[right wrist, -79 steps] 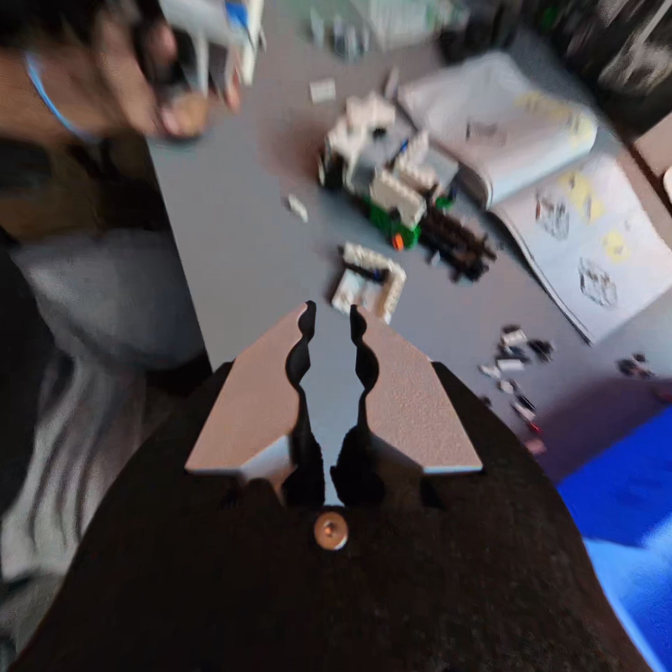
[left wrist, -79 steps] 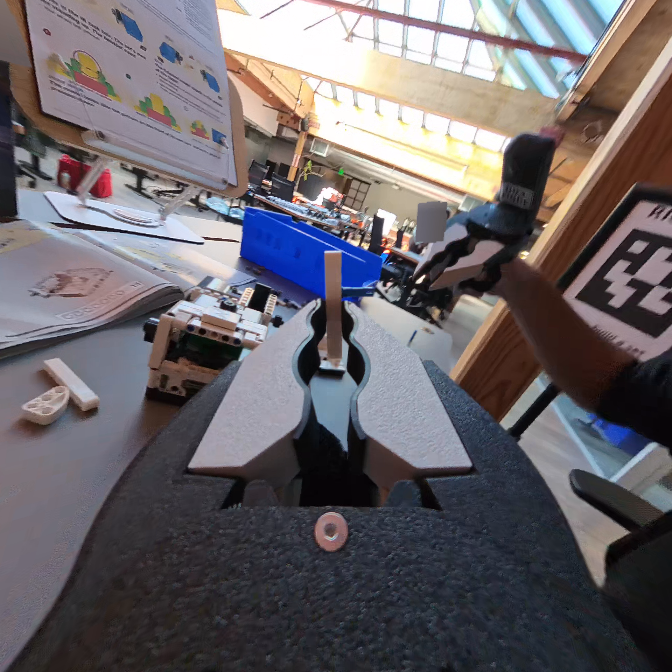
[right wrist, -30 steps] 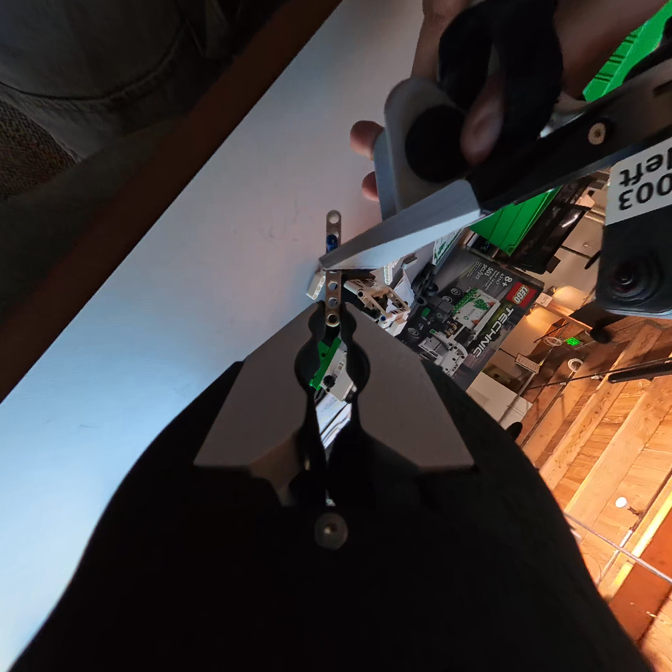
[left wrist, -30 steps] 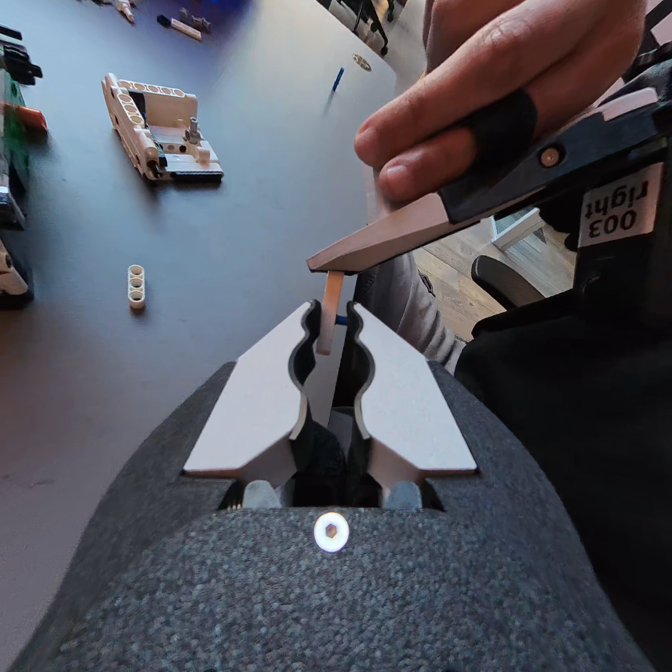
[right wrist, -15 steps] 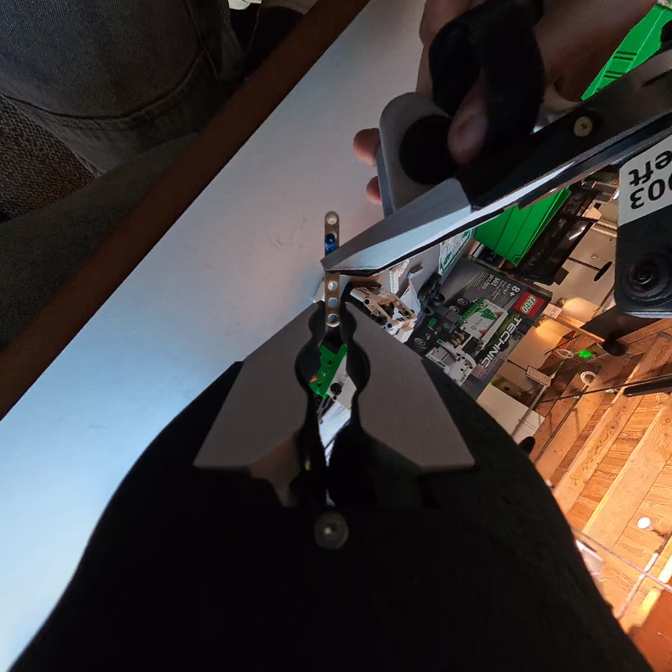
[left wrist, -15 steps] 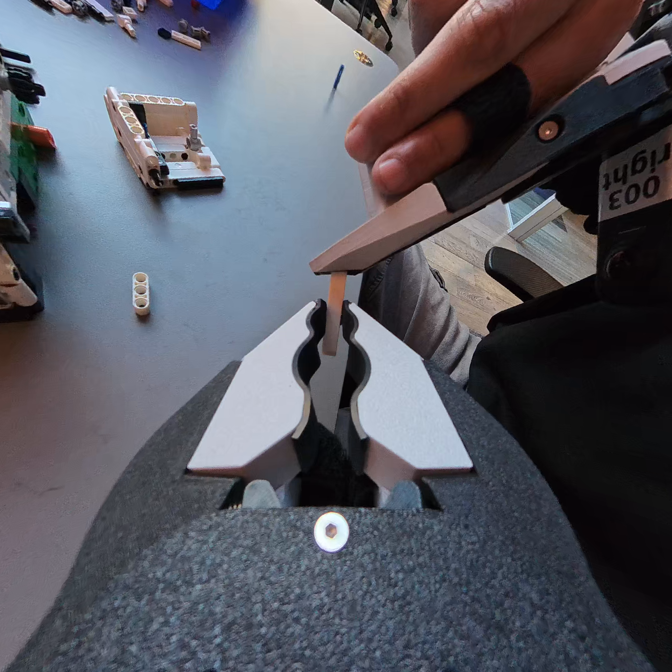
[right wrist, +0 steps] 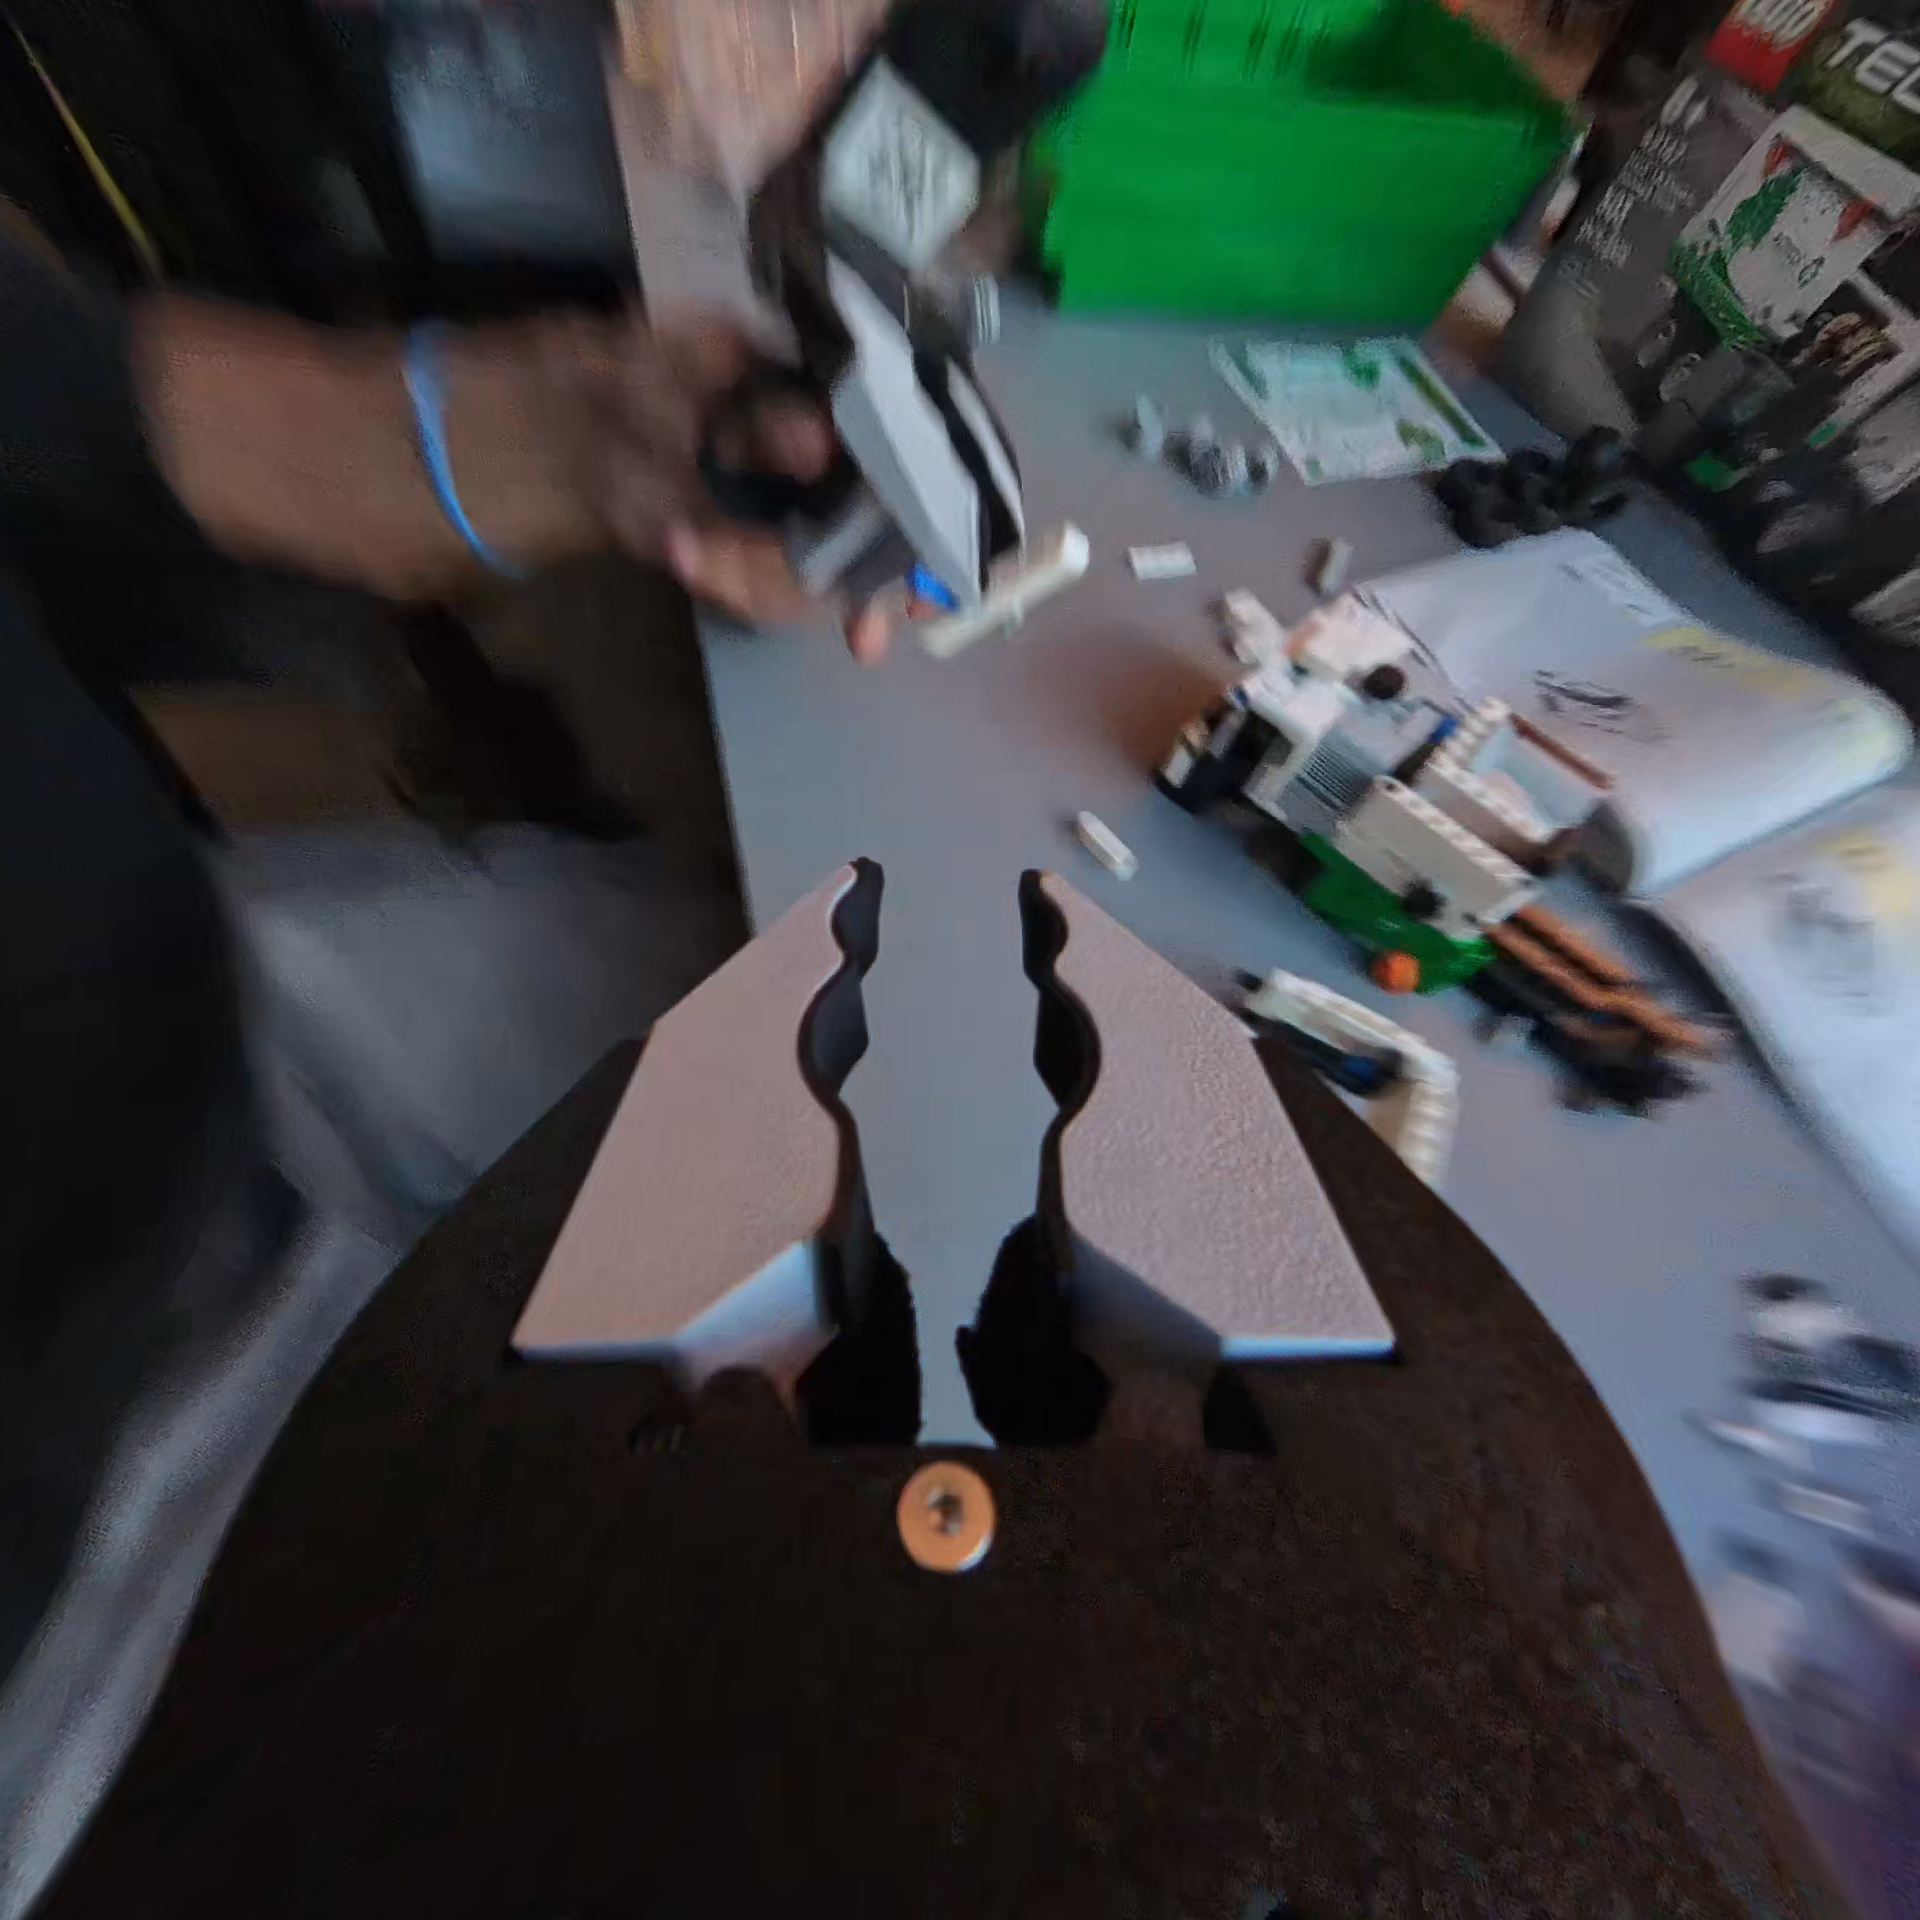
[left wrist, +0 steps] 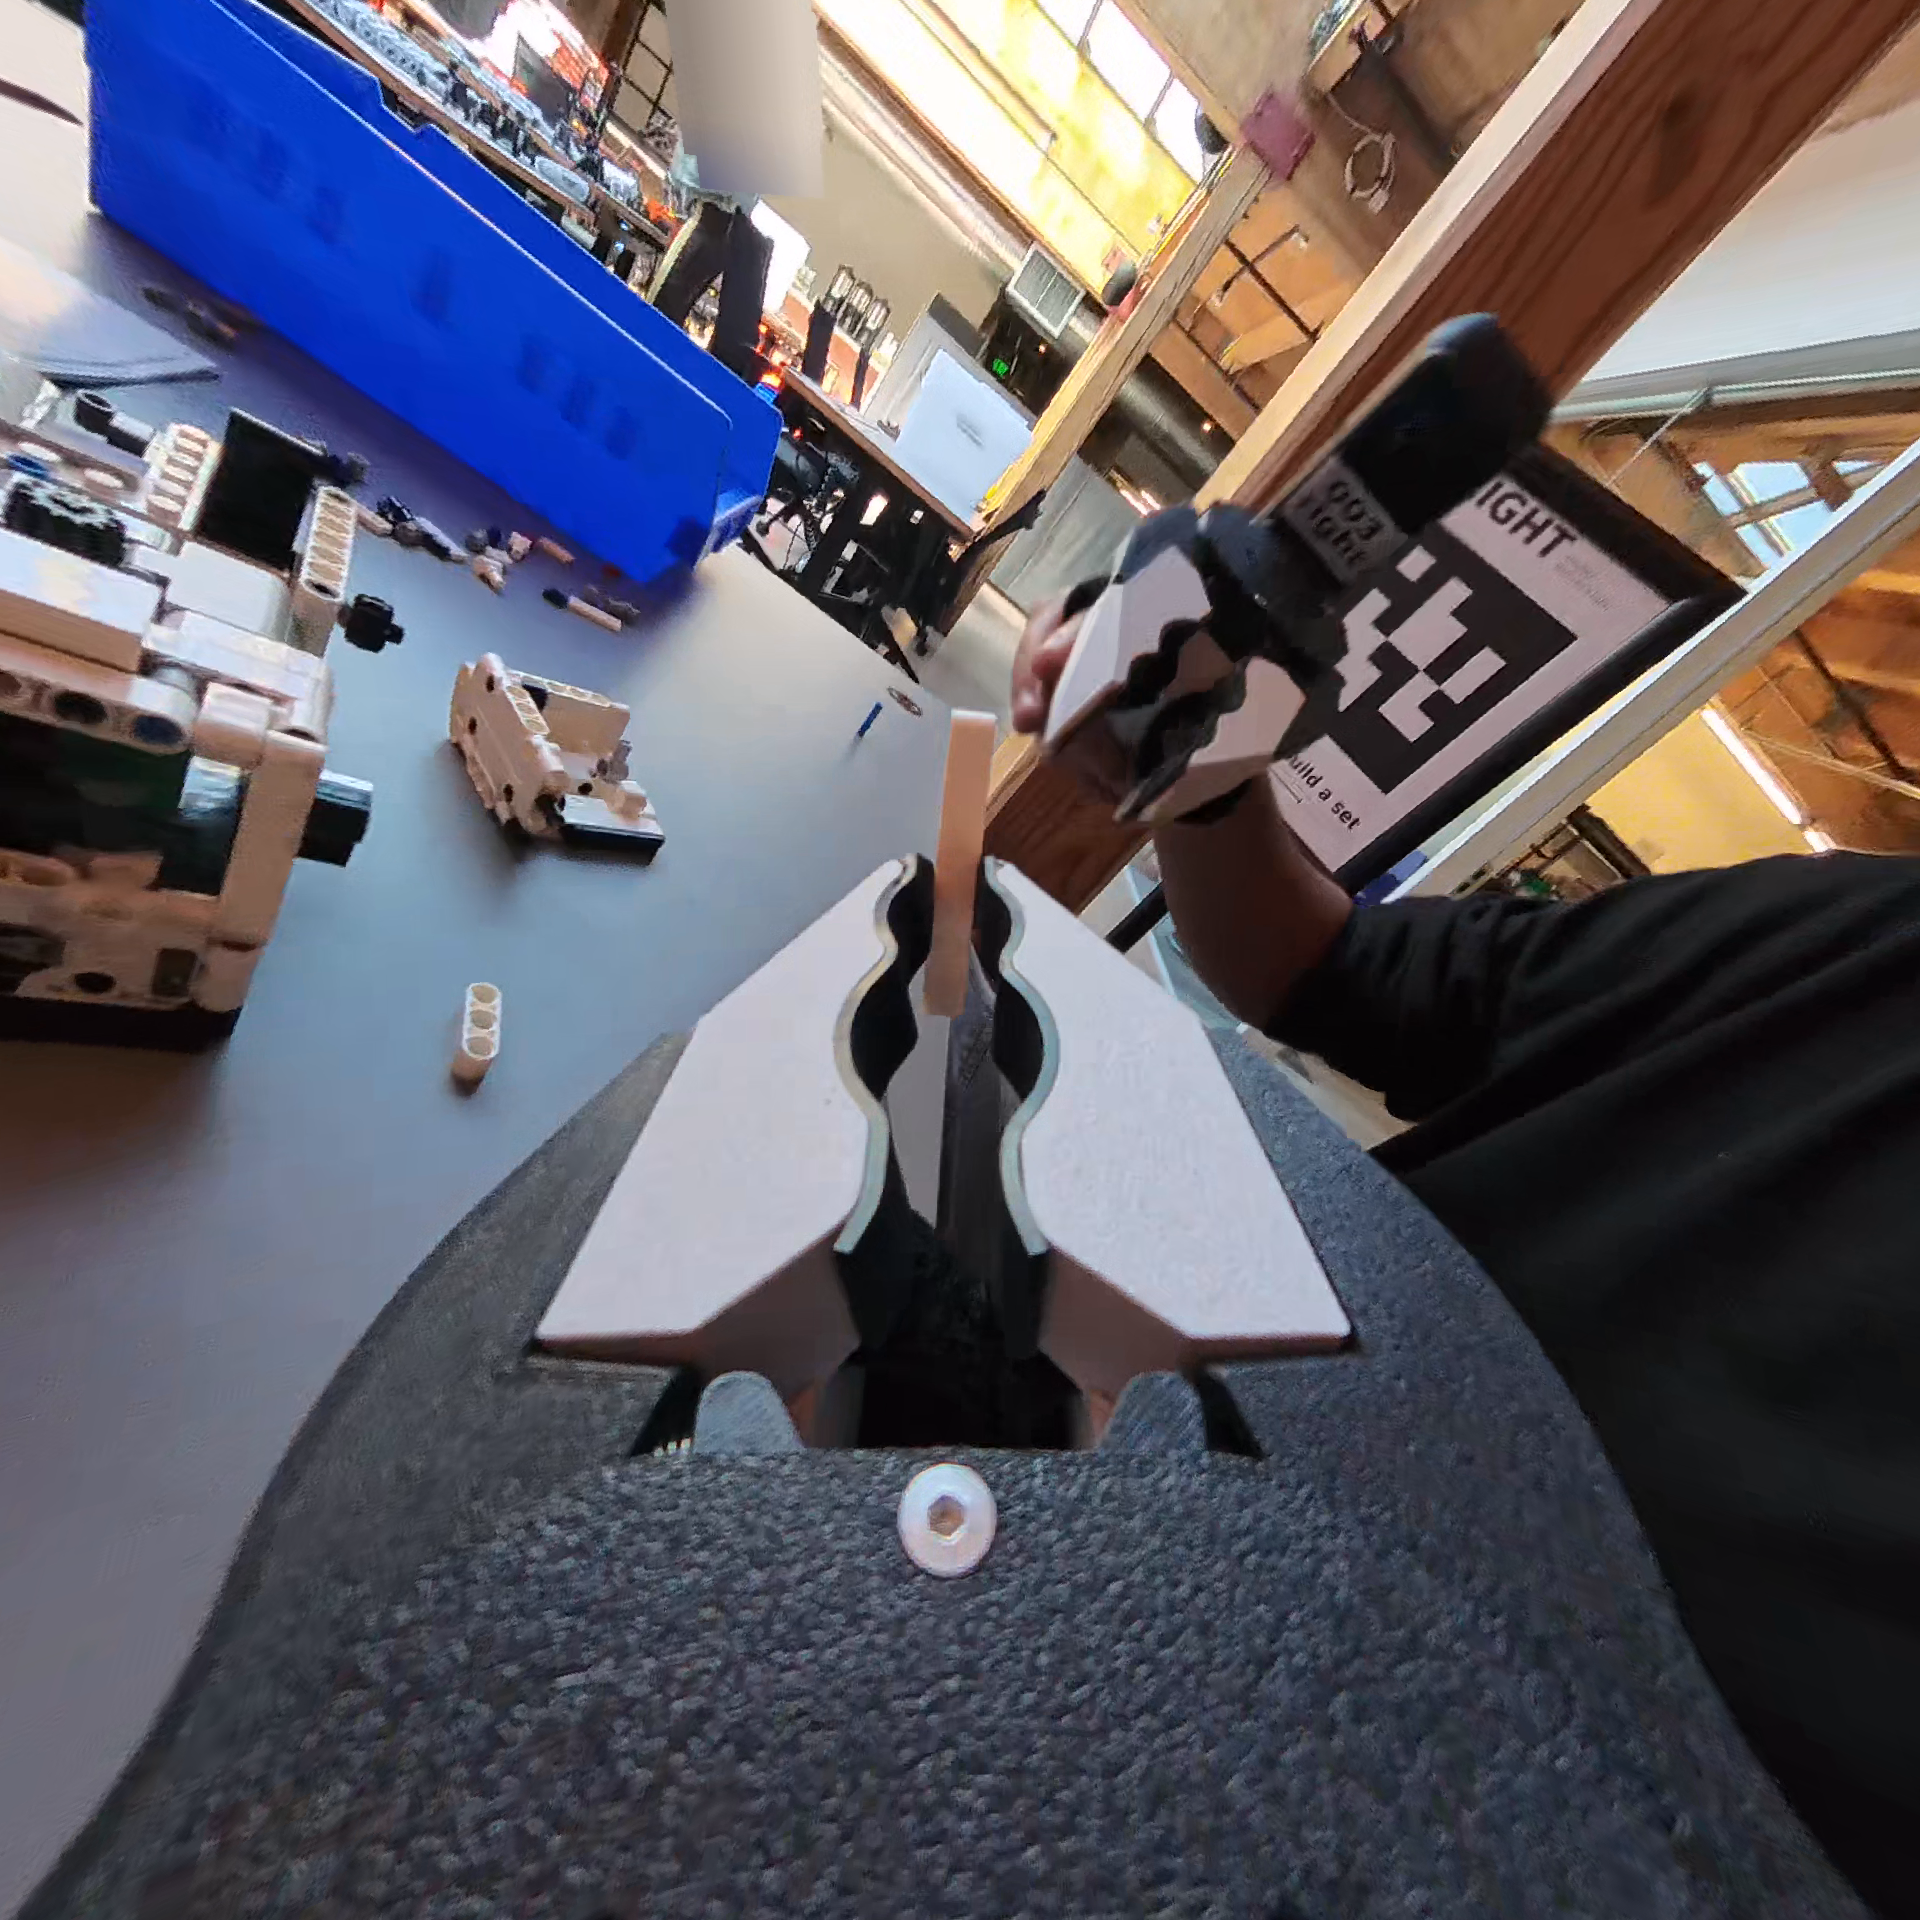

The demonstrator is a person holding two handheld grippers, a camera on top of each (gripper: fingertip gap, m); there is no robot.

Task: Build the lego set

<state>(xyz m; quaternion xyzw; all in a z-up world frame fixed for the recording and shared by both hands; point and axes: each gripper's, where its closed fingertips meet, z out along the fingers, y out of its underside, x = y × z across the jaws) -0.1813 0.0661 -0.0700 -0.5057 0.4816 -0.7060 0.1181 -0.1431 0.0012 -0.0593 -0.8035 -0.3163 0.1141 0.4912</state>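
Observation:
My left gripper (left wrist: 948, 868) is shut on a thin white lego beam (left wrist: 958, 821) that stands up from its tips. It also shows blurred in the right wrist view (right wrist: 987, 582), holding the beam (right wrist: 1013, 603) with a blue pin on it. My right gripper (right wrist: 951, 878) is open and empty above the grey table; in the left wrist view it (left wrist: 1164, 727) hangs in the air to the right. The white and green lego truck (right wrist: 1382, 821) stands on the table, also at the left in the left wrist view (left wrist: 135, 769). A white sub-assembly (left wrist: 551, 753) lies beside it.
A blue bin (left wrist: 416, 281) stands at the back with small loose parts (left wrist: 499, 556) before it. A short white beam (left wrist: 476, 1032) lies near my left gripper. An open instruction booklet (right wrist: 1662, 717), a green bin (right wrist: 1278, 177) and the set's box (right wrist: 1787, 239) lie beyond the truck.
My right gripper has let go of the beam, opened and pulled away to the right. My left gripper keeps the beam and has swung up from the table edge.

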